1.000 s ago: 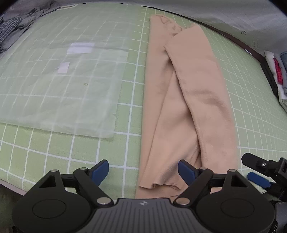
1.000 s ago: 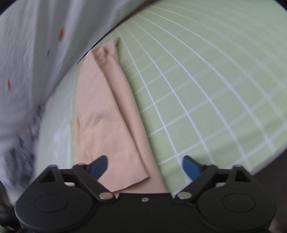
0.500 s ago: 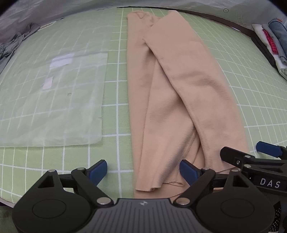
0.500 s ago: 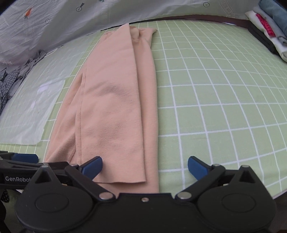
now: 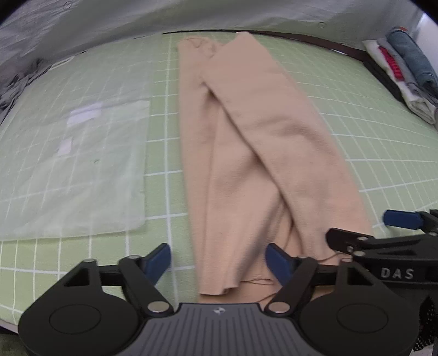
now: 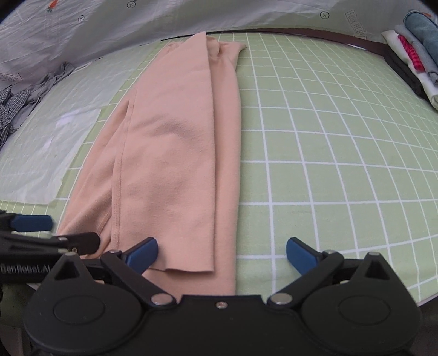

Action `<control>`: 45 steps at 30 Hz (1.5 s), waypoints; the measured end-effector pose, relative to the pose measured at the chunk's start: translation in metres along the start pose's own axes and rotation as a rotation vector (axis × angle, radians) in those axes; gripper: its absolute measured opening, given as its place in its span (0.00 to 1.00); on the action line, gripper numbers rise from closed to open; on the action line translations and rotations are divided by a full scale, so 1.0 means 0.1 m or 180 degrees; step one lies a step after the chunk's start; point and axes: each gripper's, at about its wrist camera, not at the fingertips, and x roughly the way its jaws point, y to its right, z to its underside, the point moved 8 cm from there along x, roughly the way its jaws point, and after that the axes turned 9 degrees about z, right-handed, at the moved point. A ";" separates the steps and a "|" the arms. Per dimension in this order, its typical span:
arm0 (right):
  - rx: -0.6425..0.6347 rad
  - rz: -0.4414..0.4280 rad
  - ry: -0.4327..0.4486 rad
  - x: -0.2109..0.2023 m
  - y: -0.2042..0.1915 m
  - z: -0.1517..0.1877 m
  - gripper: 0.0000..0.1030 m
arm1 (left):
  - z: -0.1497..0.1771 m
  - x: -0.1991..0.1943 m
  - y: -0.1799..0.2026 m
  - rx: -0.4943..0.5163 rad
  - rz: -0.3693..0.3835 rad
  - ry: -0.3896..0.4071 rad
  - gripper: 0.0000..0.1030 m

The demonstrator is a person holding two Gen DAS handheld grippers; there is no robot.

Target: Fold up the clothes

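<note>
A peach garment [image 5: 254, 153] lies folded lengthwise into a long strip on the green grid mat [image 5: 369, 131], running from the near edge to the far edge. It also shows in the right wrist view [image 6: 180, 142]. My left gripper [image 5: 218, 260] is open and empty over the strip's near left corner. My right gripper [image 6: 221, 250] is open and empty over the near right corner. The right gripper also shows in the left wrist view [image 5: 383, 232], and the left gripper shows in the right wrist view [image 6: 41, 230].
A clear plastic sheet [image 5: 68, 175] lies on the mat left of the garment. A stack of folded clothes [image 6: 416, 52] sits at the far right. Crumpled checked clothing [image 6: 16, 106] lies at the far left. A white patterned cloth [image 6: 137, 19] hangs behind the table.
Both grippers have come to the near end of the garment, side by side. The right wrist view swung from a tilted sideways look to a level view along the strip.
</note>
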 end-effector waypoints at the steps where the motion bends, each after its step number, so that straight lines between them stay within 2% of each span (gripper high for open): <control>1: -0.0033 -0.0008 0.0013 0.01 -0.03 -0.02 0.95 | 0.00 0.00 0.03 0.0035 0.0029 0.0015 0.53; 6: -0.0182 -0.0079 0.0125 0.04 -0.16 -0.08 0.85 | 0.02 0.00 0.04 0.0052 0.0057 0.0061 0.53; 8: -0.0258 -0.0147 0.0169 0.09 -0.26 -0.15 0.75 | 0.02 0.01 0.02 0.0013 0.0036 0.0059 0.55; 9: -0.0275 -0.0166 0.0176 0.10 -0.27 -0.16 0.73 | 0.03 0.01 0.02 0.0004 0.0027 0.0050 0.56; 15: -0.0341 -0.0249 0.0221 0.09 -0.26 -0.16 0.73 | 0.04 0.00 0.03 -0.0048 0.0024 0.0063 0.57; 18: -0.0396 -0.0307 0.0255 0.06 -0.25 -0.14 0.70 | 0.05 0.00 0.03 -0.0037 0.0046 0.0083 0.55; 19: -0.0416 -0.0333 0.0268 0.05 -0.25 -0.13 0.63 | 0.05 -0.01 0.05 -0.0031 0.0101 0.0098 0.42; 21: -0.0513 -0.0597 0.0269 0.00 -0.32 -0.13 0.34 | 0.06 -0.02 0.08 -0.0212 0.0423 0.0055 0.21; 22: -0.0452 -0.0728 0.0151 -0.02 -0.33 -0.13 0.13 | 0.07 -0.05 0.11 -0.0323 0.0612 0.0020 0.20; 24: -0.0337 -0.0919 -0.0068 -0.07 -0.29 -0.13 0.12 | 0.08 -0.21 0.18 -0.0435 0.0944 -0.0023 0.20; 27: 0.0010 -0.1148 -0.0105 -0.43 -0.01 -0.15 0.12 | 0.02 -0.63 0.27 -0.0275 0.1113 0.0116 0.20; 30: 0.0209 -0.1250 0.0023 -0.76 0.26 -0.29 0.12 | -0.15 -0.86 0.26 -0.0472 0.1309 0.0284 0.20; 34: 0.0388 -0.1371 0.0225 -0.93 0.38 -0.64 0.12 | -0.48 -1.01 0.32 -0.0603 0.1419 0.0474 0.20; 39: 0.0379 -0.1424 0.0527 -0.97 0.37 -1.11 0.12 | -1.02 -1.14 0.24 -0.0933 0.1630 0.0775 0.20; 45: 0.0352 -0.1494 0.0825 -0.82 0.39 -1.79 0.12 | -1.78 -1.08 0.17 -0.0821 0.1562 0.1133 0.19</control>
